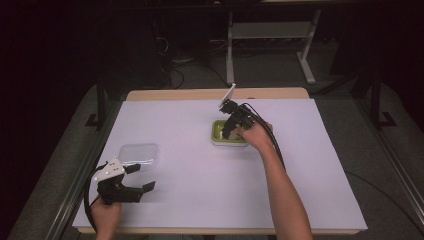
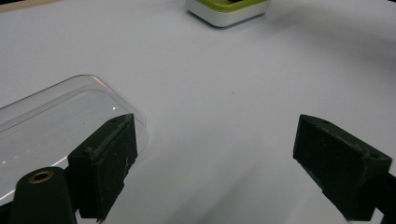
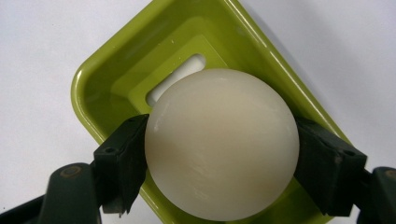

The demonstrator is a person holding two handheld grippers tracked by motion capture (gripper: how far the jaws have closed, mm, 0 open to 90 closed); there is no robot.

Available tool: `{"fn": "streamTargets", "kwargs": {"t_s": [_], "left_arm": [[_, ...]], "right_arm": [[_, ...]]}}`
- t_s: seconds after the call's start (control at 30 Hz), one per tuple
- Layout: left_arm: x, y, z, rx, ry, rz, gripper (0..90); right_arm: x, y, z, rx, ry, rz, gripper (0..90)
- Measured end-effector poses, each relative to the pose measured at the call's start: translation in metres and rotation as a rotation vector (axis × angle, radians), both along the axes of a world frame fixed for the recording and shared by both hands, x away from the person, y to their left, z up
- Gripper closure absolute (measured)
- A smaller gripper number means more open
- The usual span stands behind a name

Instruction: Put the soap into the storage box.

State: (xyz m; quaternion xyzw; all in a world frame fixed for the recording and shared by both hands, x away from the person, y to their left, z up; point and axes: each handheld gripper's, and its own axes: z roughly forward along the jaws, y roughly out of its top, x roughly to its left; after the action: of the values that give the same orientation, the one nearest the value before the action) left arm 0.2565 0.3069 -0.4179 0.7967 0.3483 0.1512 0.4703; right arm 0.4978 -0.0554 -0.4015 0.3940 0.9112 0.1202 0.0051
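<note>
One smooth, matte, cream-white ball clamped between the right gripper's jaws, over one glossy lime-green rectangular tray with rounded corners on the white tabletop. Right forearm stretched forward, gripper angled down into the tray. Left gripper low near the front edge, jaws apart, beside one clear plastic lid lying flat.
</note>
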Motion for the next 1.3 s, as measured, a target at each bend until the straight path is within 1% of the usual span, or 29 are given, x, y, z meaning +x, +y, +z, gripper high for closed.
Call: {"fn": "streamTargets", "kwargs": {"t_s": [0.47, 0.53, 0.57, 0.6, 0.67, 0.73, 0.8, 0.83, 0.97, 1.0, 1.07, 1.13, 1.2, 1.3], "left_arm": [[0.0, 0.0, 0.0, 0.0, 0.0, 0.0, 12.9], [0.0, 0.0, 0.0, -0.001, 0.0, 0.0, 12.8], [0.0, 0.0, 0.0, 0.0, 0.0, 0.0, 12.9], [0.0, 0.0, 0.0, 0.0, 0.0, 0.0, 12.9], [0.0, 0.0, 0.0, 0.007, 0.0, -0.004, 12.9], [0.0, -0.001, 0.0, 0.004, 0.0, -0.005, 12.9], [0.0, -0.001, 0.001, 0.007, 0.0, -0.006, 12.9], [0.0, -0.001, 0.001, 0.004, 0.0, -0.004, 12.9], [0.0, -0.001, 0.0, 0.004, 0.0, -0.003, 12.9], [0.0, -0.001, 0.0, 0.004, 0.0, -0.003, 12.9], [0.0, -0.001, 0.0, 0.006, -0.001, -0.006, 12.9], [0.0, -0.001, 0.001, 0.006, -0.001, -0.005, 12.8], [0.0, -0.001, 0.001, 0.007, -0.001, -0.005, 12.9], [-0.001, -0.002, 0.0, 0.003, -0.002, -0.004, 12.9]], "right_arm": [[-0.001, -0.002, 0.004, 0.012, -0.009, -0.004, 22.9], [-0.001, -0.003, 0.005, 0.018, -0.013, -0.006, 23.0], [-0.002, -0.004, 0.009, 0.034, -0.029, -0.014, 24.1], [-0.002, -0.004, 0.009, 0.034, -0.029, -0.014, 24.1], [-0.003, -0.006, 0.015, 0.051, -0.044, -0.015, 26.9], [-0.005, -0.008, 0.018, 0.057, -0.053, -0.013, 28.4], [-0.006, -0.011, 0.02, 0.063, -0.048, -0.022, 28.0], [-0.006, -0.012, 0.02, 0.064, -0.047, -0.016, 27.5], [-0.007, -0.015, 0.021, 0.068, -0.051, -0.021, 27.0], [-0.008, -0.015, 0.022, 0.076, -0.047, -0.032, 27.1], [-0.01, -0.018, 0.025, 0.092, -0.061, -0.023, 27.2], [-0.011, -0.019, 0.026, 0.093, -0.058, -0.025, 27.3], [-0.013, -0.021, 0.027, 0.097, -0.066, -0.023, 27.3], [-0.015, -0.027, 0.03, 0.117, -0.074, -0.028, 26.9]]}}
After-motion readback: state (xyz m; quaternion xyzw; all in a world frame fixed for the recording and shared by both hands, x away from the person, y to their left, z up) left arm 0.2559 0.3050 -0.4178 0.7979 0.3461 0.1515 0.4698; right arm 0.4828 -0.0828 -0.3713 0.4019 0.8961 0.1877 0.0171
